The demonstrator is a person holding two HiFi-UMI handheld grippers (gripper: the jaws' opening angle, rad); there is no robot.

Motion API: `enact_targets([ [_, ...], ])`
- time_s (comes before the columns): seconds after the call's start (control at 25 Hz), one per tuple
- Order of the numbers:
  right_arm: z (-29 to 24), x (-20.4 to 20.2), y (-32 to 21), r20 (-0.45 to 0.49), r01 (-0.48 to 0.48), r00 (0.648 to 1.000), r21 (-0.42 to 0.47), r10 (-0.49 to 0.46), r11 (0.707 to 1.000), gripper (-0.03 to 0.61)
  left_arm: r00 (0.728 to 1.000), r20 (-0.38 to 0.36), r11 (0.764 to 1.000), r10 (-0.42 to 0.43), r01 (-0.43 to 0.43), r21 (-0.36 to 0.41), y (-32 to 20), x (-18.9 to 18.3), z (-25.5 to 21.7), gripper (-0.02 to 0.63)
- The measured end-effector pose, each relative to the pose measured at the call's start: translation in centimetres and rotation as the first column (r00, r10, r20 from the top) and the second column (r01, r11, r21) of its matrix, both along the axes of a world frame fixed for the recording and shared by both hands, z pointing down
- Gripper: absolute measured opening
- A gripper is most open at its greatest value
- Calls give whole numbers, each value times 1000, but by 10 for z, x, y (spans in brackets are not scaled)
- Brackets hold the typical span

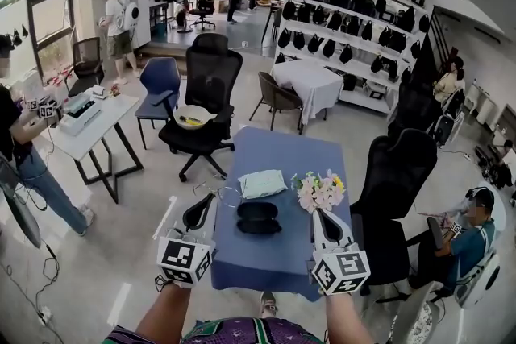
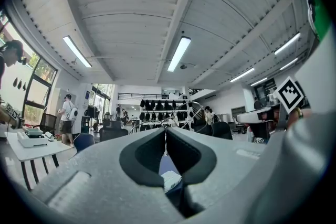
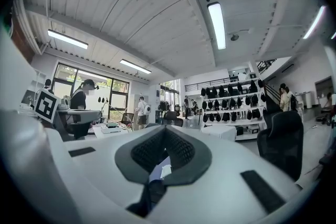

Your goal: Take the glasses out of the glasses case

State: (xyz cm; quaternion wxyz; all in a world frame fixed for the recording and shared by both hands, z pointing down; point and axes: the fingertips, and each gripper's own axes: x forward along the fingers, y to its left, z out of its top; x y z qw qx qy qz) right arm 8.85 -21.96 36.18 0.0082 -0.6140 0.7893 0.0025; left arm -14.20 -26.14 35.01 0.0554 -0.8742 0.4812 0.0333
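A black glasses case [image 1: 259, 217] lies open on the blue table [image 1: 274, 266], between my two grippers. Thin wire-framed glasses [image 1: 224, 192] hang off the table's left edge, at the tips of my left gripper [image 1: 210, 198]. In the left gripper view its jaws [image 2: 166, 131] are pressed together, and the wire rims [image 2: 198, 111] show just beyond them. The exact spot it grips is hidden. My right gripper [image 1: 316, 212] hovers to the right of the case, below the flowers. Its jaws [image 3: 164, 129] meet with nothing between them.
A pale green folded cloth [image 1: 263, 184] and a small bunch of flowers [image 1: 320, 191] lie beyond the case. Black office chairs stand behind the table at left [image 1: 208, 93] and close by on the right [image 1: 399, 173]. A person sits at the far right [image 1: 476, 238].
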Motion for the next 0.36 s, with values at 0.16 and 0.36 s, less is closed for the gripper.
enact_targets([
  [0.16, -2, -2, -2, 1, 10, 1000, 2, -10, 1000, 2, 1000, 0, 1000, -4, 4, 7, 0, 0, -6, 20],
  [0.36, -4, -4, -4, 5, 15, 1000, 3, -15, 1000, 2, 1000, -1, 1000, -9, 10, 11, -2, -2, -9, 20],
])
